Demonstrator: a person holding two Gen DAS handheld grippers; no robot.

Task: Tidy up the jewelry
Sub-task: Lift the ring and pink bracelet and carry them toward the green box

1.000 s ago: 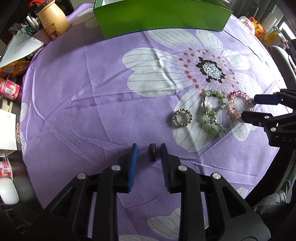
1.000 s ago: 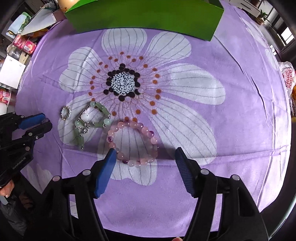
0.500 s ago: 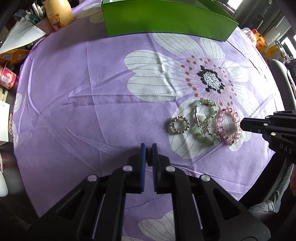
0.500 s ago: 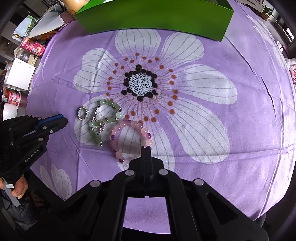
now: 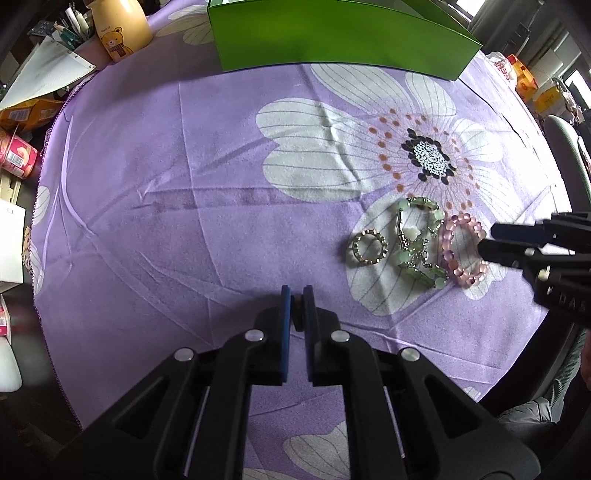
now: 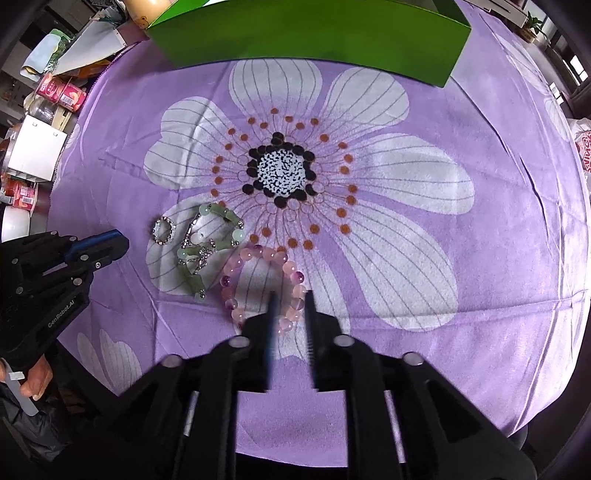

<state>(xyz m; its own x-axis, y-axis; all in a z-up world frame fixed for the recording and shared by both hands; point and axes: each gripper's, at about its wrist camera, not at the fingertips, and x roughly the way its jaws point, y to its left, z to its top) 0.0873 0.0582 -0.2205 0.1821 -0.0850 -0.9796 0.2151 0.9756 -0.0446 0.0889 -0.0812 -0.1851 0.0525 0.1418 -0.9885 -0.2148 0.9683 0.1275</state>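
**Both grippers closed on jewelry, near edge of the flower cloth**

Landmark: the dark flower centre (image 6: 282, 170) printed on the purple cloth (image 5: 155, 229).

1. Left gripper (image 5: 297, 295): the 2 blue pads are drawn almost together, with only a thin gap. A small dark ring (image 5: 296, 301) sits pinched in that gap at the fingertips. The gripper is on the near side of the flower centre and well to its left, over plain purple fabric.

2. Right gripper (image 6: 291, 306): the 2 fingers stand close together, with a narrow slot between them. They straddle the near right arc of the pink bead bracelet (image 6: 243, 258), and the beads in the slot touch both fingers. The bracelet lies on a white petal, nearer than the flower centre.

3. Green bead bracelet (image 6: 192, 254): lies just beside the pink bead bracelet on its left, on the same petal; contact between the 2 cannot be confirmed.

4. Silver beaded ring (image 6: 163, 230): lies flat on the cloth, left of the green bead bracelet and apart from it.

5. Green box (image 6: 314, 33): stands beyond the flower centre at the far edge of the cloth.
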